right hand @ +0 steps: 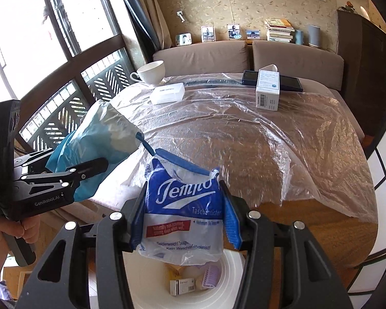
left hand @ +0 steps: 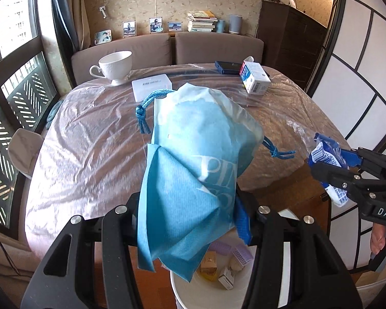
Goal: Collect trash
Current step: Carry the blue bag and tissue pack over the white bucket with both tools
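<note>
Now I am holding my left gripper (left hand: 190,221), jaws clamped on the crumpled blue paper bag (left hand: 193,159), above the white bin (right hand: 234,275) below the worktop (left hand: 90,134) edge. My right gripper (right hand: 184,221) is holding its jaws clamped on the empty tissue wrapper (right hand: 182,213), also over the bin. To drop cleanly, I am judging each piece should be centred over the opening before releasing.

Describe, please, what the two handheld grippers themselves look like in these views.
Both are matte black linkage frames with silver round pivot bolts and blue ribbed pads on the fingers. The left gripper carries white "GenRobot.AI" lettering on its body above a black pistol-style handle. The right gripper shows white letters "DAS" on its side. No sleeves or cables are visible.
</note>
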